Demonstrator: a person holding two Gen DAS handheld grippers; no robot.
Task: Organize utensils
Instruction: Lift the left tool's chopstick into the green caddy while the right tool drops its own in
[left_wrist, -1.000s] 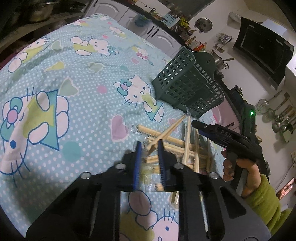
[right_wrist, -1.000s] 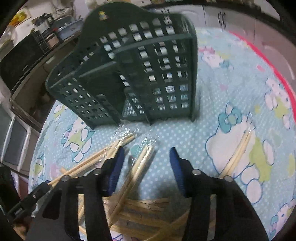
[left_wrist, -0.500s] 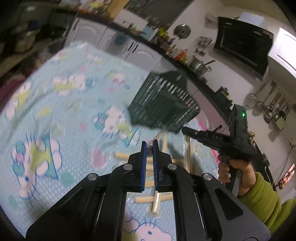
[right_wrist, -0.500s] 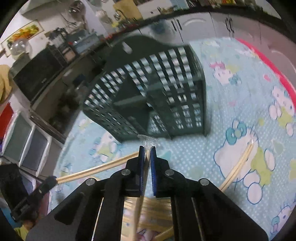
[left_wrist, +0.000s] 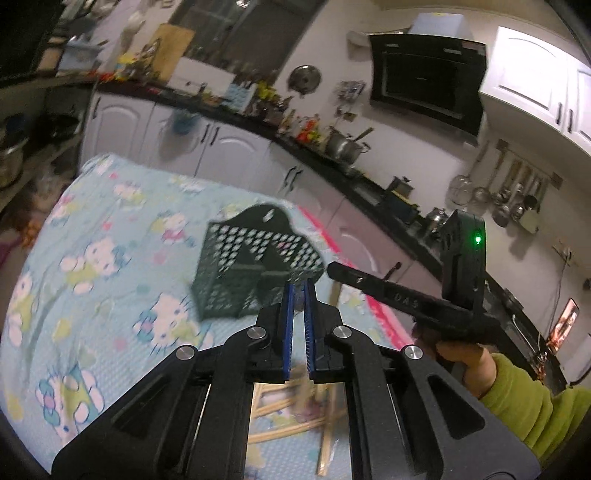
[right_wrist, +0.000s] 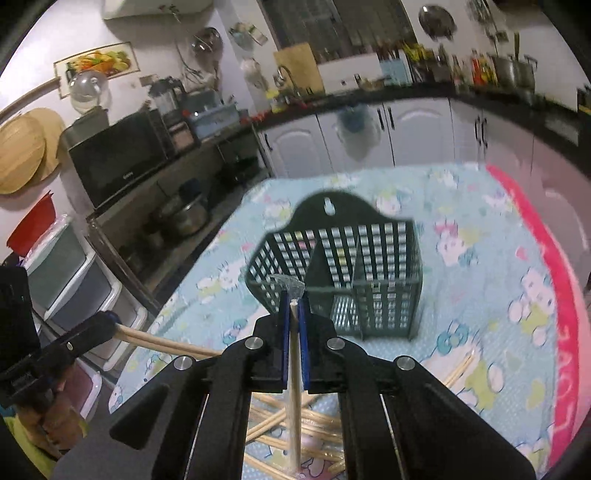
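My left tongs (right_wrist: 107, 322) are pinched nearly shut on a pair of bare chopsticks (right_wrist: 166, 341), which stick out sideways over the table's left edge. My right tongs (right_wrist: 293, 295) are clamped just as tight on a wrapped pair (right_wrist: 294, 369) that runs back along the jaws, with the crinkled wrapper end poking out in front. Both pairs hang above the pile (right_wrist: 295, 424) at the near edge. The green holder (right_wrist: 369, 266) stands ahead, toward the far edge of the table (right_wrist: 480, 295), and looks empty. I judge this to be the carry. Next I must tip each pair end-down over one compartment, then let go.
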